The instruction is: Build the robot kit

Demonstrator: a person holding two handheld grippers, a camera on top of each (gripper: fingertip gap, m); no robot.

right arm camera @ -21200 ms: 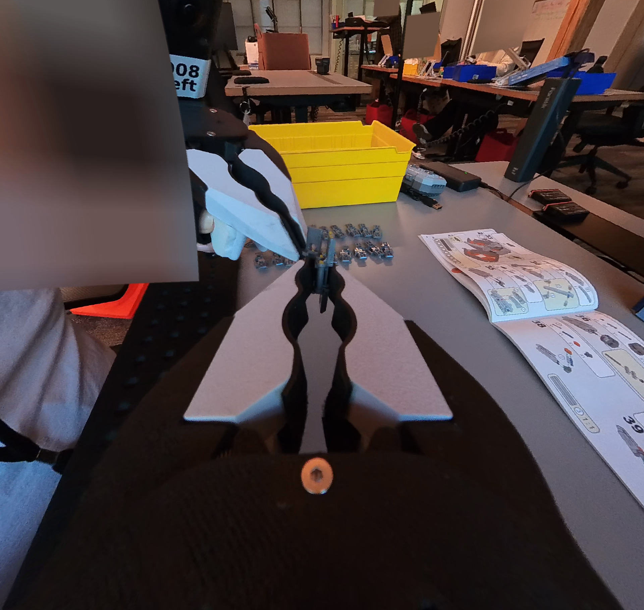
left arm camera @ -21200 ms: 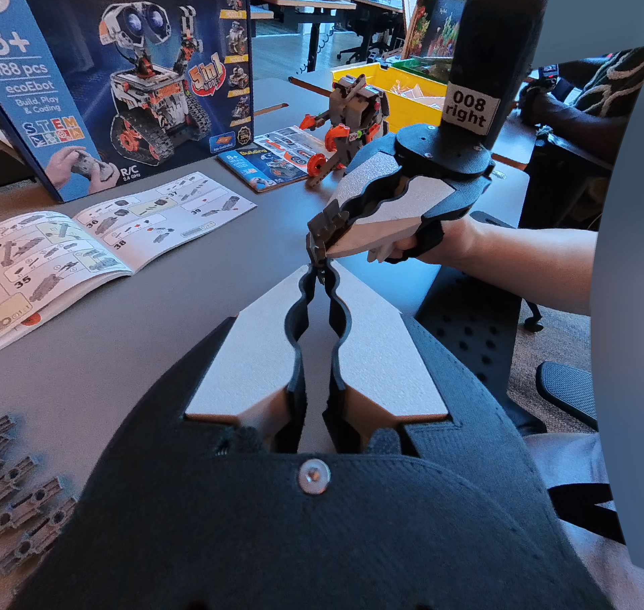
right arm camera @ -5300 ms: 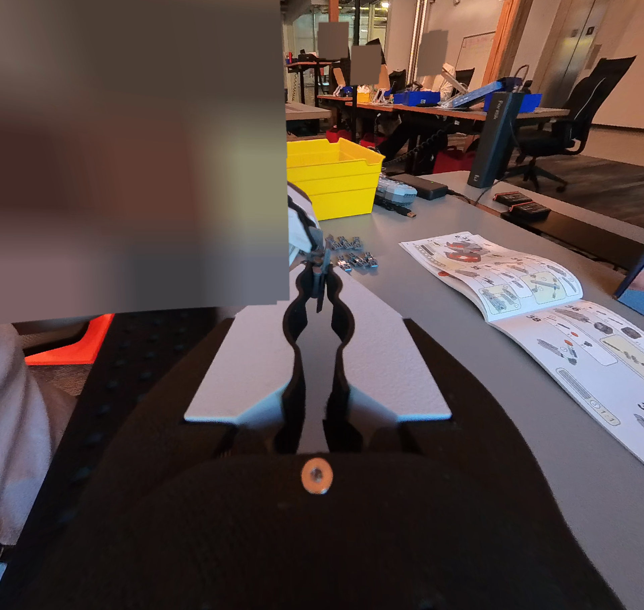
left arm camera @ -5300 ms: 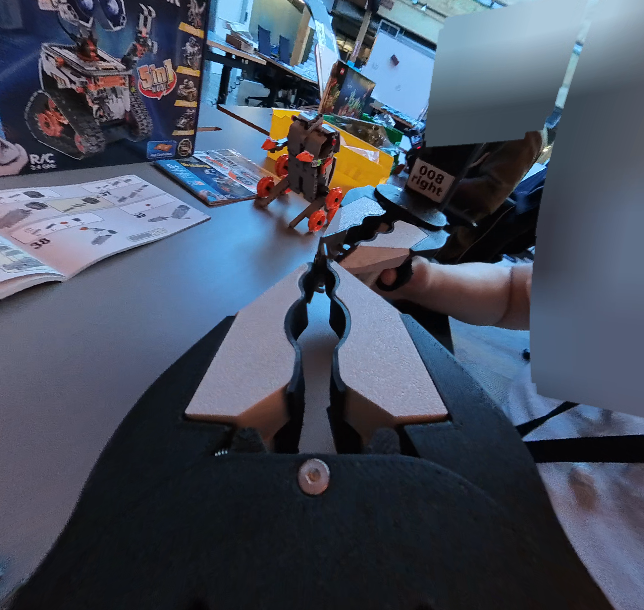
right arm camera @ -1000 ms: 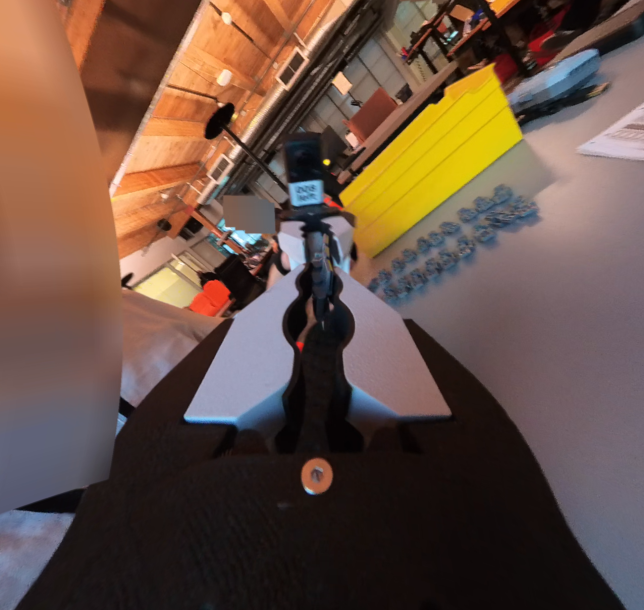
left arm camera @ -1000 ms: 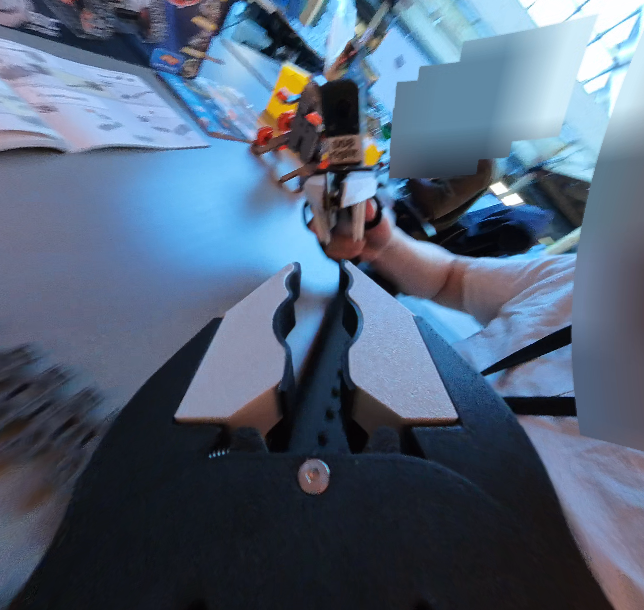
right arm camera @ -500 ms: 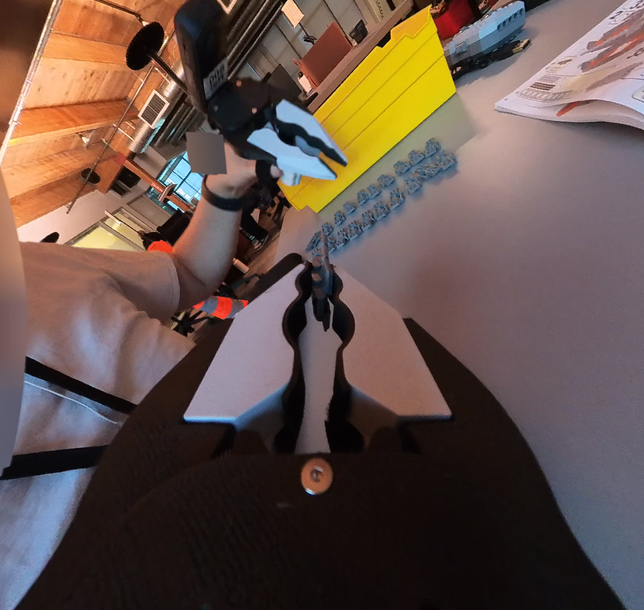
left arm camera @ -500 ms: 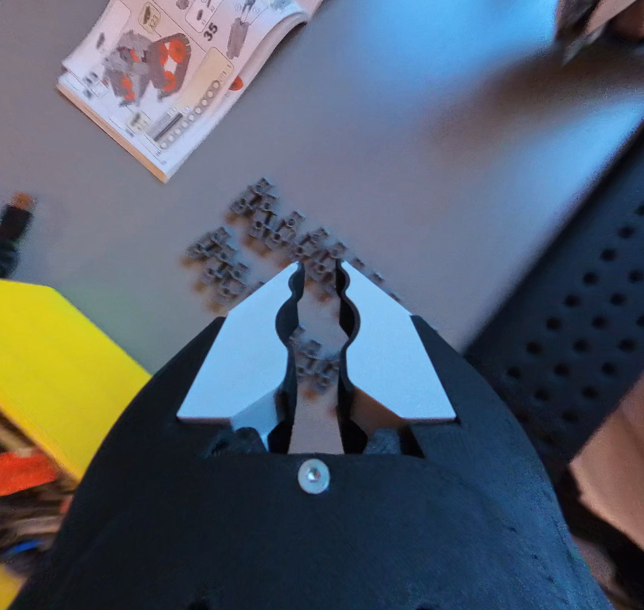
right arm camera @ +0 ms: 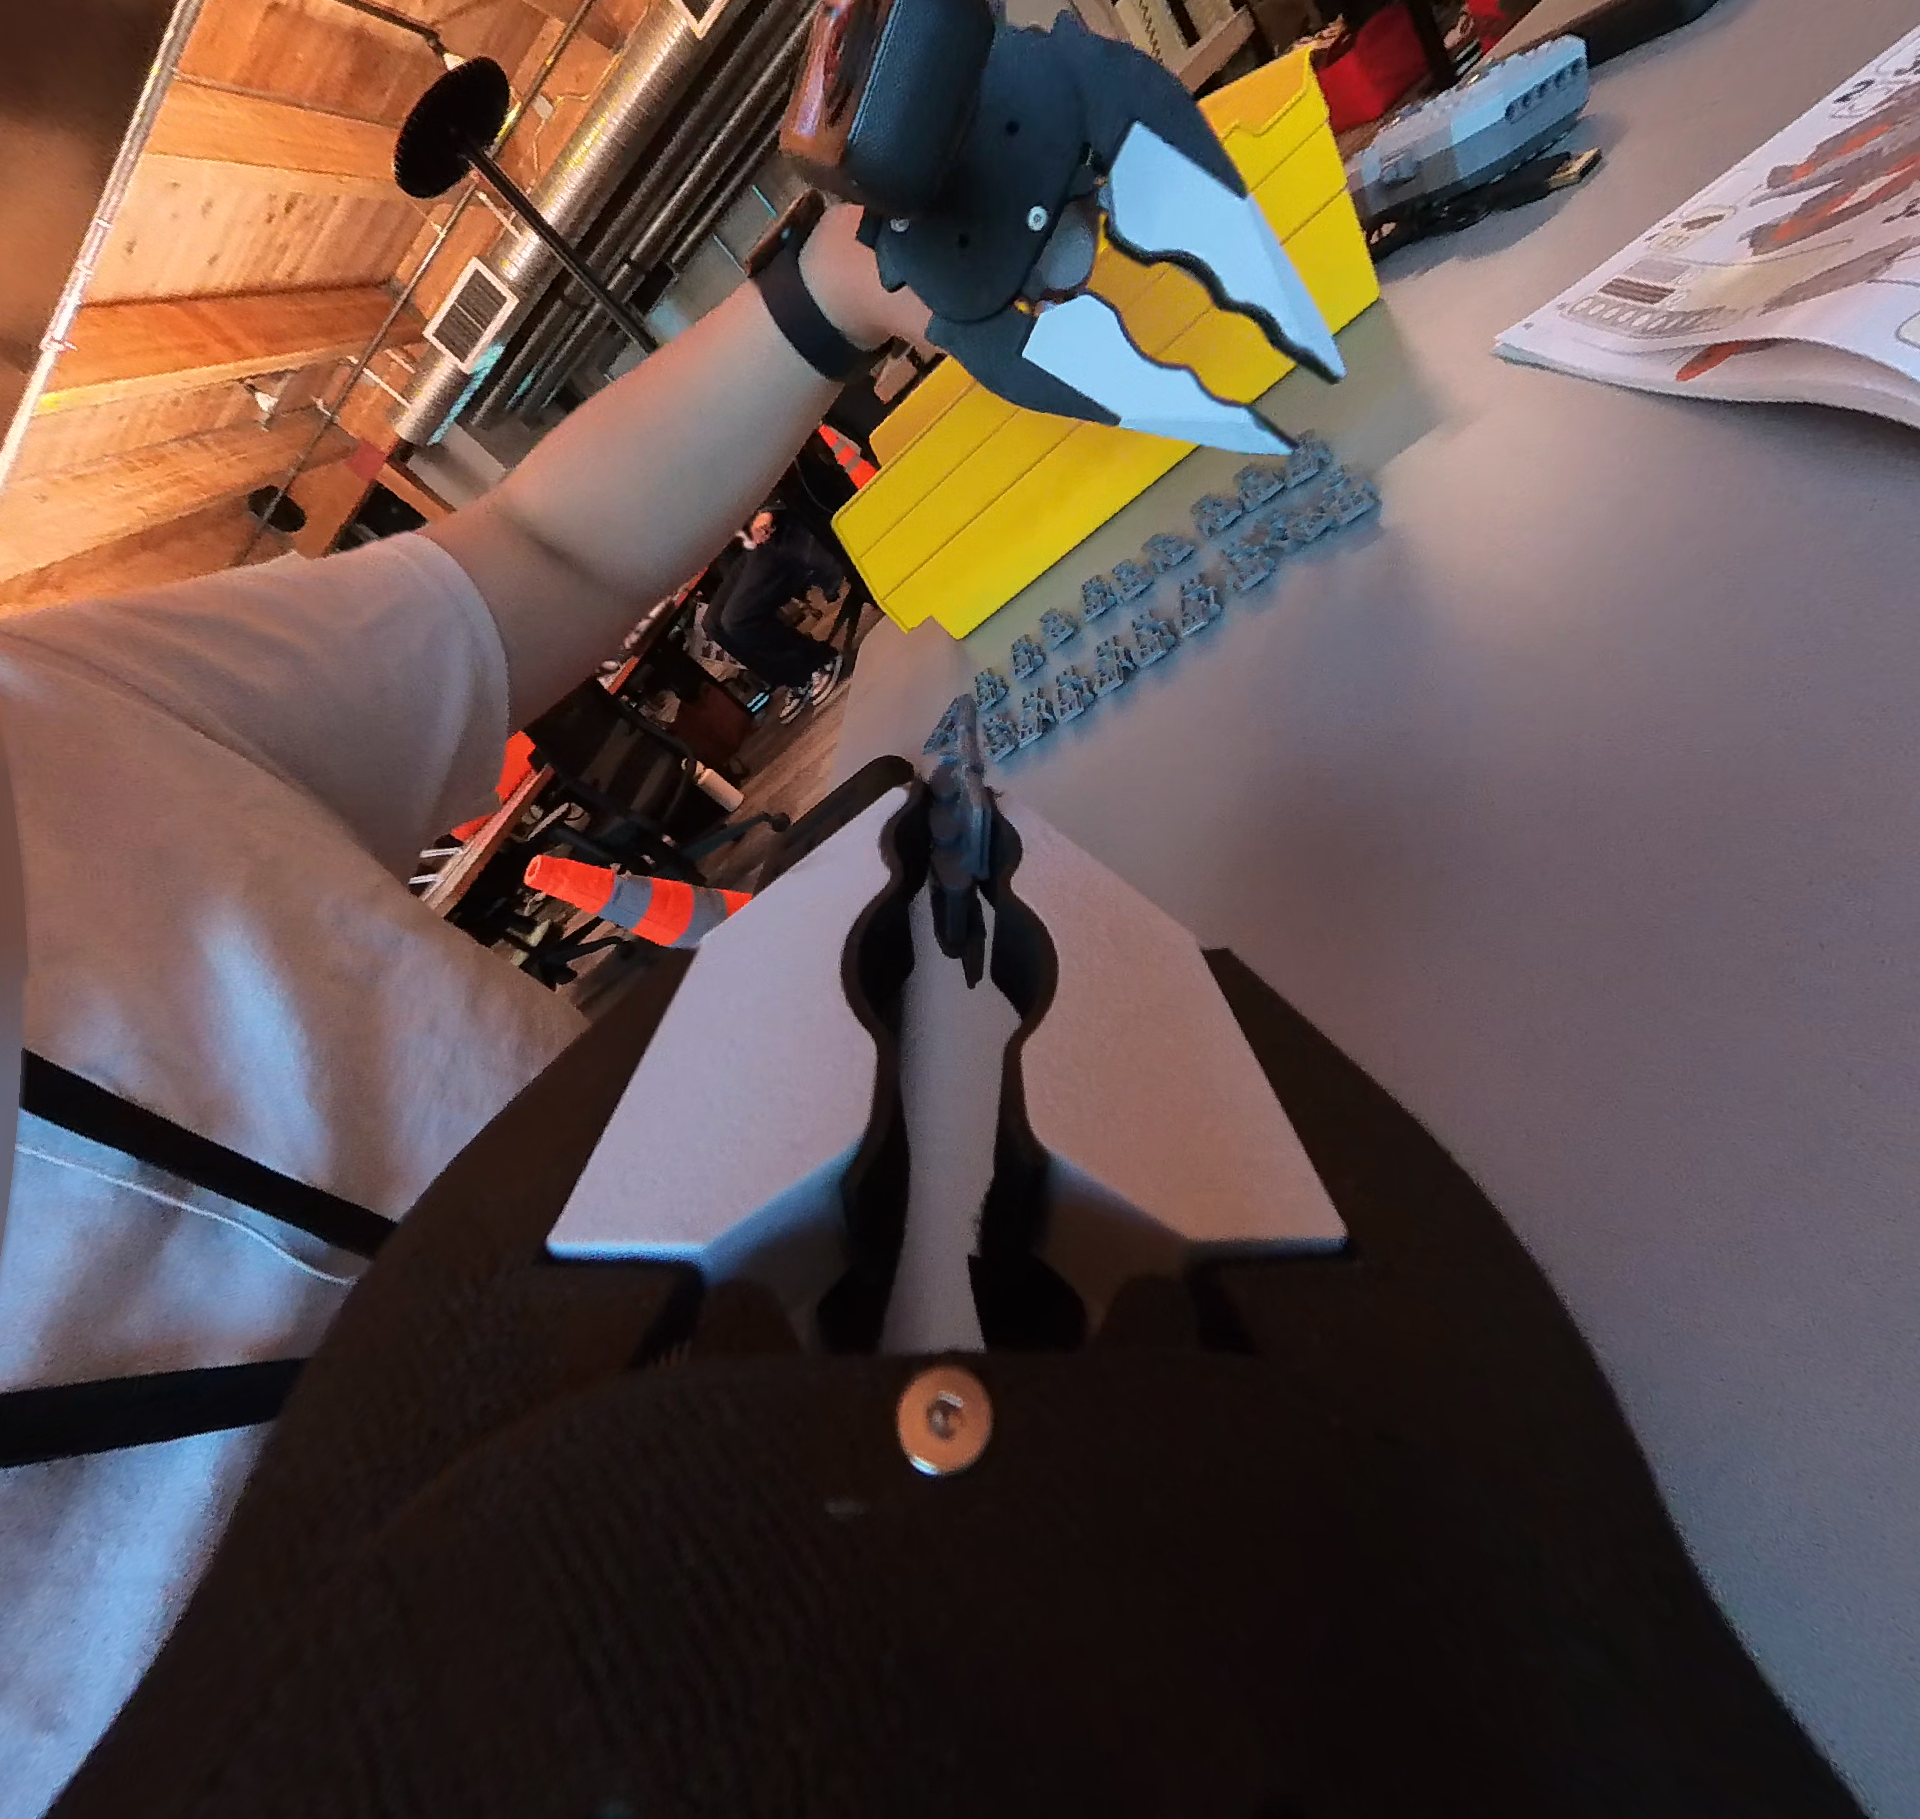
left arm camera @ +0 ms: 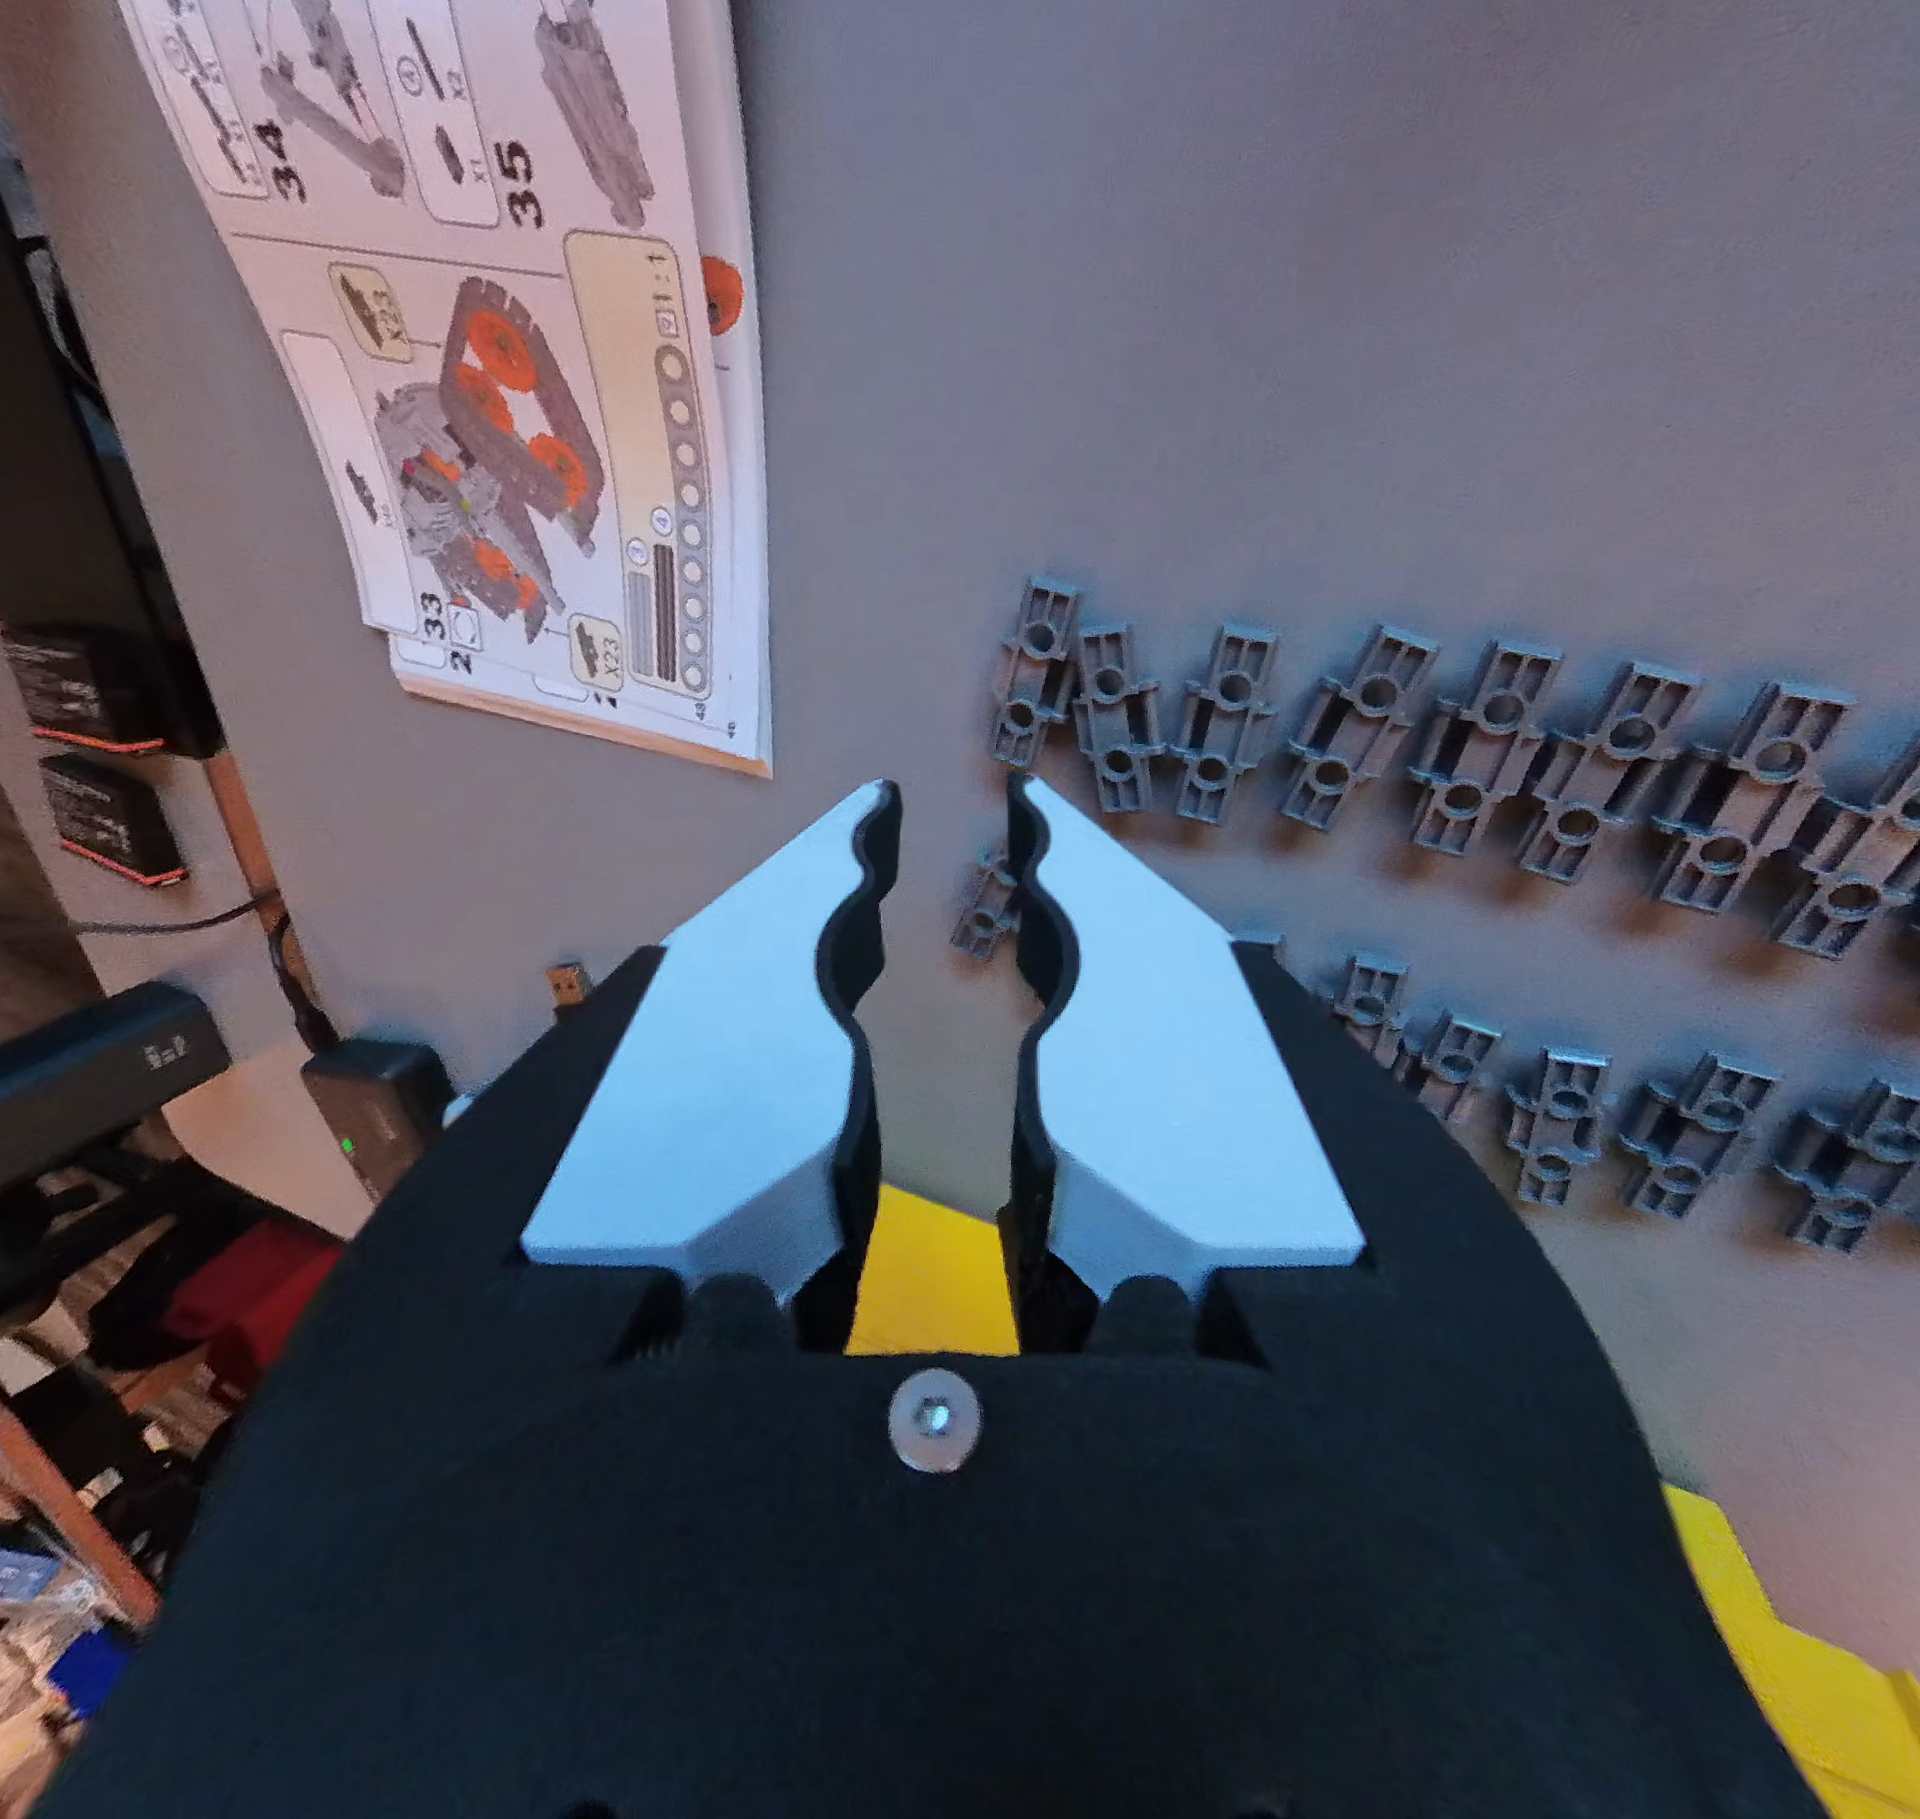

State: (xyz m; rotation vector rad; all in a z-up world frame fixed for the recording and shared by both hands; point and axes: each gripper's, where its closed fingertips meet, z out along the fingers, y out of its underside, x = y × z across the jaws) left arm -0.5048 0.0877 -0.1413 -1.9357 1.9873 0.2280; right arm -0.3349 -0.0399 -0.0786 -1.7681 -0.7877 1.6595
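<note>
Since half a second ago the left gripper (left arm camera: pixel 951 798) has dropped closer to the grey table (left arm camera: pixel 1299 263), and the small grey track links (left arm camera: pixel 1455 730), which then showed between and under its fingers, now lie in two rows off to the right of its tips. Its jaws stand parted with nothing between them; one link (left arm camera: pixel 982 902) sits just beside the inner edge of the right-hand finger, partly hidden by it, and whether it touches the finger cannot be told. An open instruction booklet (left arm camera: pixel 499 315) lies on the table up and to the left of the tips, well apart from the links, and a yellow bin (left arm camera: pixel 930 1281) shows below through the gap between the fingers. In the right wrist view the right gripper (right arm camera: pixel 951 813) is closed on a small dark grey piece (right arm camera: pixel 956 855), pinched upright between its tips and standing a little past them. Beyond it, the left gripper (right arm camera: pixel 1304 408) hangs tilted down over the far end of the link rows (right arm camera: pixel 1153 616), its lower tip at or just above the end link, with the yellow bin (right arm camera: pixel 997 512) behind and the booklet (right arm camera: pixel 1766 252) to the right.
</note>
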